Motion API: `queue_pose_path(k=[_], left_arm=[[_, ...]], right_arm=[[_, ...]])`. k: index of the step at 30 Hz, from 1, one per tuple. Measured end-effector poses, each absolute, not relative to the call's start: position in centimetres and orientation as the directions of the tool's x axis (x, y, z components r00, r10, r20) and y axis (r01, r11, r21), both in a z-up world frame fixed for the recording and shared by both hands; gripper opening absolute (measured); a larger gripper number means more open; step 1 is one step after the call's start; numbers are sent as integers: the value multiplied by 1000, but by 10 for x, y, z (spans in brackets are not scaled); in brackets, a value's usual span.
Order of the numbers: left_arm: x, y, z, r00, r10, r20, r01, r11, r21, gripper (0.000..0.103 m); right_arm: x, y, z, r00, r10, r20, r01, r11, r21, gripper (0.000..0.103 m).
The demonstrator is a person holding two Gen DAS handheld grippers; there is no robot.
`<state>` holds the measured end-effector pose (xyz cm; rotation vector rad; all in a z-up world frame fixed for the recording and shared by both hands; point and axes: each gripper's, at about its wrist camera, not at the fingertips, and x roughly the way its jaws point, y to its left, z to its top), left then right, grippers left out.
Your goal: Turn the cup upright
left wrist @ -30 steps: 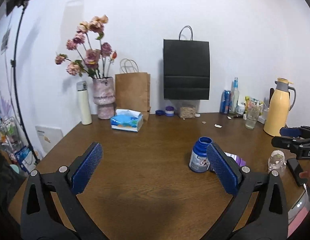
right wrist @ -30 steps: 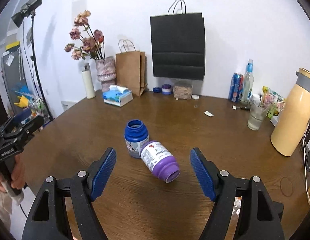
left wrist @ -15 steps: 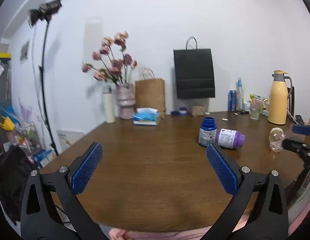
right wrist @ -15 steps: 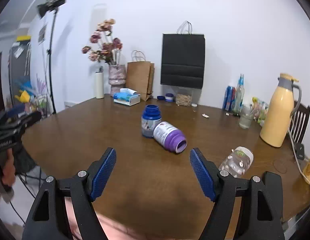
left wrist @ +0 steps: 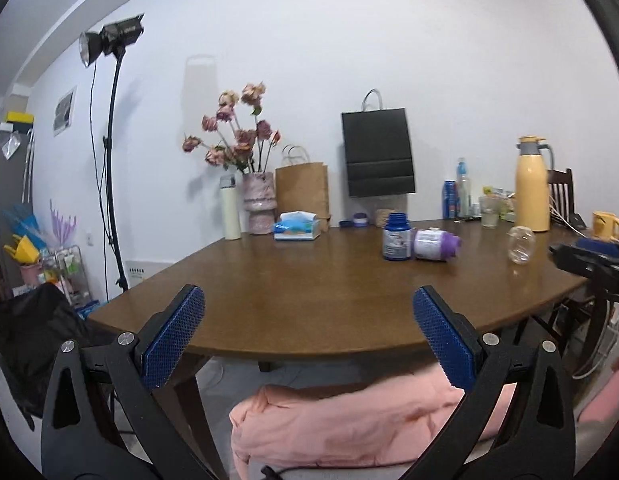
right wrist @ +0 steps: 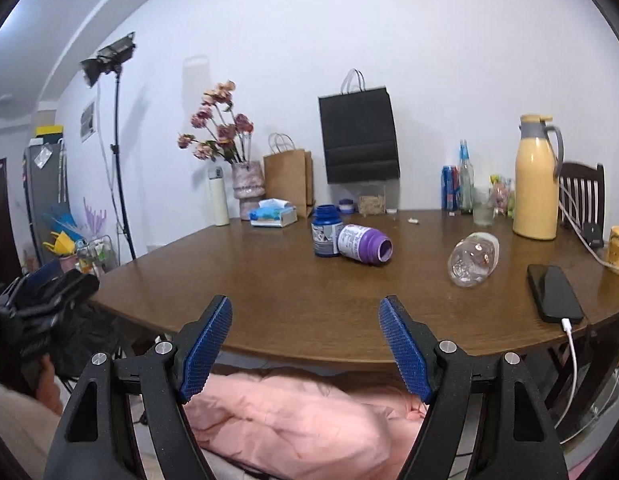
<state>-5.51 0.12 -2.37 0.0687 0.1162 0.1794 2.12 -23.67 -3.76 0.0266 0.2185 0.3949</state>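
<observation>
The purple cup [right wrist: 364,246] lay on its side on the brown table [right wrist: 269,280], touching a blue jar [right wrist: 326,231] that stood up. The left gripper [left wrist: 307,340] and right gripper [right wrist: 305,350] were both wide open, holding nothing, near the table's edge.

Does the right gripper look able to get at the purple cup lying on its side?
Probably yes: the right gripper is open, and bare table lies before the purple cup.
</observation>
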Motion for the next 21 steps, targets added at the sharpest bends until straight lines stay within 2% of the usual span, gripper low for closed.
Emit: queue_pose_path(k=[3,21], left_arm=[[-47,7,-21,978,163,-128,-158,986,50,103],[-51,5,-20,986,126,-112,-119,991,65,103]], right_arm=[[17,-233,-38,897,394,-203,-392,919,52,89],[20,-234,-38,899,389,-202,-385,921,57,89]])
